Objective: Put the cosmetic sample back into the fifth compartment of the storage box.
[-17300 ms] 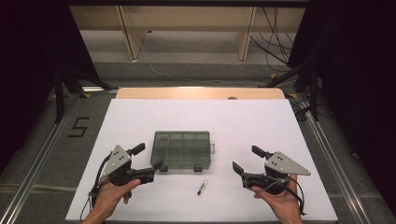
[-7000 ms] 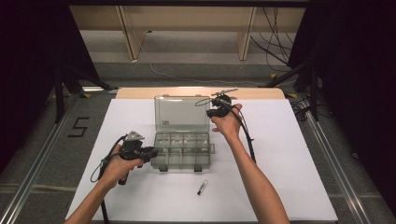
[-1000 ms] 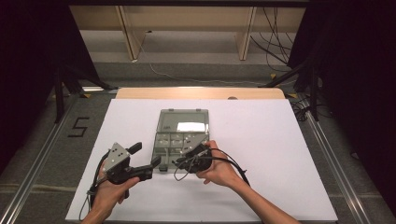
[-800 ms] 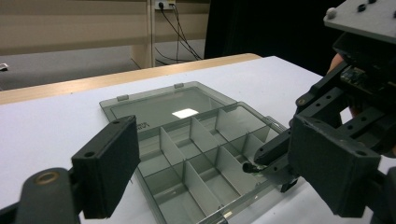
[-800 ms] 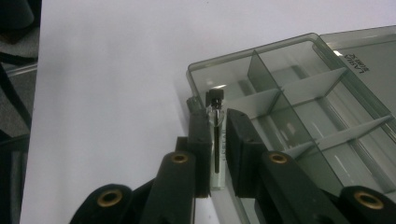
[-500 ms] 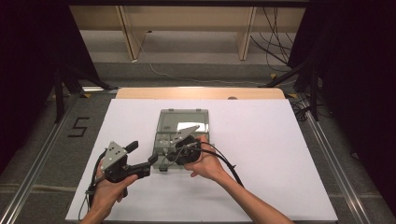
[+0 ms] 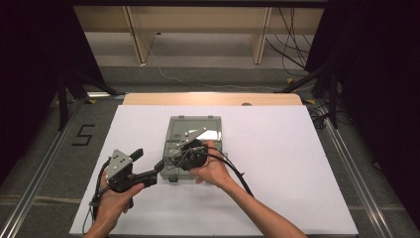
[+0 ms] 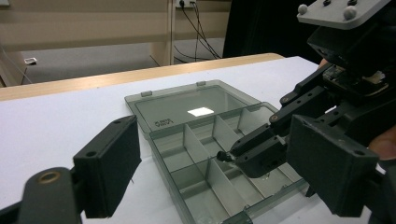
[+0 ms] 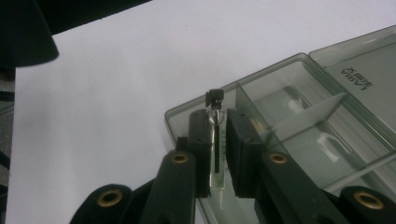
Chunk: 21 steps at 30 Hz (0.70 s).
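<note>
A smoky grey compartment box lies open on the white table, its lid folded flat toward the far side. My right gripper hovers over the box's near left compartments, shut on a small clear vial with a black cap. The vial points past the box's corner wall. In the left gripper view the box sits between my left gripper's wide-apart jaws, with the right gripper above its dividers. My left gripper stands open at the box's near left corner, holding nothing.
The white sheet has free room on both sides of the box. A wooden strip runs along the far edge. Dark stands and cables are beyond the table. A floor mark "5" is at the left.
My right gripper has carried the vial leftward and a little farther away, from the box's near edge to over its left compartments. The left gripper has stayed put.
</note>
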Each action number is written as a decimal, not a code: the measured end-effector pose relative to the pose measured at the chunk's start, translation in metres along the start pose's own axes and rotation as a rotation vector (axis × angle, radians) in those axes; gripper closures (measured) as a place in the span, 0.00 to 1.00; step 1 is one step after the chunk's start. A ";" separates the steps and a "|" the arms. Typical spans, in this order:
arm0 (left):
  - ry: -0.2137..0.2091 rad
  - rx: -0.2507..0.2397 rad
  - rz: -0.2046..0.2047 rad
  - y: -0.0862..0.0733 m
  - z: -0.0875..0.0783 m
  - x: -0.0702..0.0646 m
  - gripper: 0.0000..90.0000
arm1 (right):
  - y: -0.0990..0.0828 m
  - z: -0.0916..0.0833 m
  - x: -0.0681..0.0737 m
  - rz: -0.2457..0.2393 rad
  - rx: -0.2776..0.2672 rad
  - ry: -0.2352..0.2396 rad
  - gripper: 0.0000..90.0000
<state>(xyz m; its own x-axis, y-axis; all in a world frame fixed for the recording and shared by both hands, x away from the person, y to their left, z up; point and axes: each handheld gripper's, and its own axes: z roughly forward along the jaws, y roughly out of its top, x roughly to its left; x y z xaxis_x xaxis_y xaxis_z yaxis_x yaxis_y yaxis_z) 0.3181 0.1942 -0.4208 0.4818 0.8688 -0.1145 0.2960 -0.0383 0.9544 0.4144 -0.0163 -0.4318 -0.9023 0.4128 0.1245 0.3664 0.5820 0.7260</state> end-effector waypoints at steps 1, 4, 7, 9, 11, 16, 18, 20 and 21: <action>0.002 0.002 0.001 0.000 0.000 0.000 0.19 | 0.001 0.002 0.001 0.006 0.002 -0.002 0.90; 0.003 0.002 0.002 0.000 0.000 0.001 0.19 | 0.005 0.007 0.002 0.022 -0.001 0.000 0.90; 0.005 0.003 0.000 0.000 -0.001 0.001 0.19 | 0.006 0.012 0.002 0.039 0.005 -0.003 0.90; 0.005 0.004 0.001 0.000 -0.001 0.001 0.19 | 0.006 0.014 0.002 0.044 -0.004 -0.006 0.90; 0.006 0.001 -0.002 0.000 -0.001 0.001 0.19 | 0.007 0.016 0.002 0.050 -0.004 0.000 0.90; 0.011 0.002 -0.006 0.000 -0.001 0.002 0.19 | 0.008 0.020 0.001 0.054 -0.010 -0.005 0.90; 0.008 0.000 -0.005 0.000 0.000 0.002 0.19 | 0.008 0.021 0.002 0.053 -0.008 -0.004 0.90; 0.007 0.003 -0.003 0.000 0.000 0.002 0.19 | 0.008 0.024 0.003 0.056 -0.018 -0.009 0.90; 0.008 0.003 -0.003 0.000 0.000 0.002 0.19 | 0.008 0.024 0.003 0.054 0.001 -0.004 0.90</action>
<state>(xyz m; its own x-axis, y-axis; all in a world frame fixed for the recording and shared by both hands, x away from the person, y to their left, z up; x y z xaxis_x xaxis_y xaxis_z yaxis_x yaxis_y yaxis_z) 0.3188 0.1957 -0.4214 0.4743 0.8728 -0.1149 0.3001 -0.0376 0.9532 0.4202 0.0058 -0.4418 -0.8804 0.4464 0.1603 0.4145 0.5597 0.7176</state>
